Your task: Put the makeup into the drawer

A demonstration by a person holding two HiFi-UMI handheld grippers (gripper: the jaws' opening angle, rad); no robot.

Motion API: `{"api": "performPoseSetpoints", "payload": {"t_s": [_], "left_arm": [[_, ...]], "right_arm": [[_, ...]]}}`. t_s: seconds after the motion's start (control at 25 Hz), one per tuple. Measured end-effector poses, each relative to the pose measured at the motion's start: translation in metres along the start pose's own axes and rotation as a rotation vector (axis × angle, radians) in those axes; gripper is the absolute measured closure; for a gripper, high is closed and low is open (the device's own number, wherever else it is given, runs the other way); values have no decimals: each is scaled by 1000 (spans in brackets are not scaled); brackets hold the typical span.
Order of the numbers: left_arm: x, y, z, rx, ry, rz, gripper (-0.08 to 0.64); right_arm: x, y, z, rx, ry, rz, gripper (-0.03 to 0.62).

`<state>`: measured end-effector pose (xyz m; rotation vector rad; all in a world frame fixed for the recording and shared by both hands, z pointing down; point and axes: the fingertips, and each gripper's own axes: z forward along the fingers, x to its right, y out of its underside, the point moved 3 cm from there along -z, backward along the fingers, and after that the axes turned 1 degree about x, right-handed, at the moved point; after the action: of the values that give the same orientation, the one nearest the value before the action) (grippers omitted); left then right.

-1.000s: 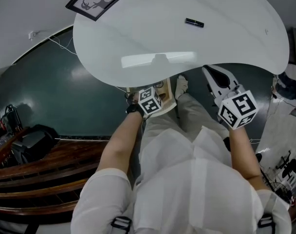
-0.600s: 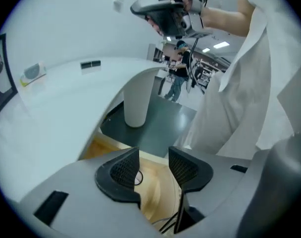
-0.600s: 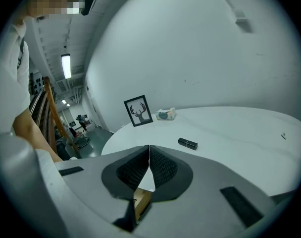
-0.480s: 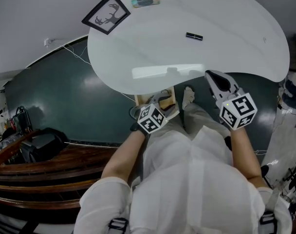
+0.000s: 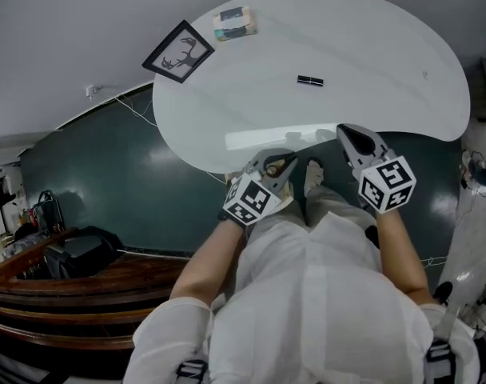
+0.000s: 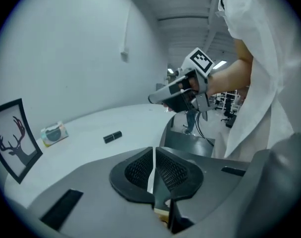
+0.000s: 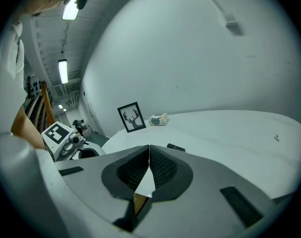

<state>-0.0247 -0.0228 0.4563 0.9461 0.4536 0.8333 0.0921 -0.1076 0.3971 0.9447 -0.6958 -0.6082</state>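
Note:
The makeup, a small black tube (image 5: pixel 310 80), lies alone on the white table (image 5: pixel 371 62); it also shows as the black tube (image 6: pixel 112 137) and the same tube (image 7: pixel 175 147) in the two gripper views. My left gripper (image 5: pixel 272 165) is at the table's near edge, well short of the tube. Its jaws have just been closing and now meet with nothing between them. My right gripper (image 5: pixel 353 138) hovers beside it at the same edge, also shut and empty. A bit of light wood, the drawer (image 5: pixel 284 166), shows below the left gripper, mostly hidden.
A framed deer picture (image 5: pixel 179 50) leans at the table's far left, with a small box (image 5: pixel 234 22) beside it. Dark green floor (image 5: pixel 107 182) lies left of the table. The person's legs and white coat fill the space below the table edge.
The left gripper has come up from under the table by the drawer to the table's edge and its jaws have closed. The right gripper has shifted slightly.

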Motion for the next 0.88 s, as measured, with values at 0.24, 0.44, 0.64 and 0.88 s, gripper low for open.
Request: {"api": "performPoseSetpoints", "payload": {"t_s": [0.24,0.44,0.64,0.88], "left_arm": [[-36,-35,5,36,-44,31,541],[-67,-49,18,-5,-55,89,541],[-93,-55,41,-80,-58,183,540],[-118,-55,72,-168,-6,239,533]], "right_arm": [[16,-8,-7,27,29,20,581],[31,-7,-8,37,45,46,581],[42,-5,-9,38,56,66,581],[54,-2,-10,42,67,90,581]]}}
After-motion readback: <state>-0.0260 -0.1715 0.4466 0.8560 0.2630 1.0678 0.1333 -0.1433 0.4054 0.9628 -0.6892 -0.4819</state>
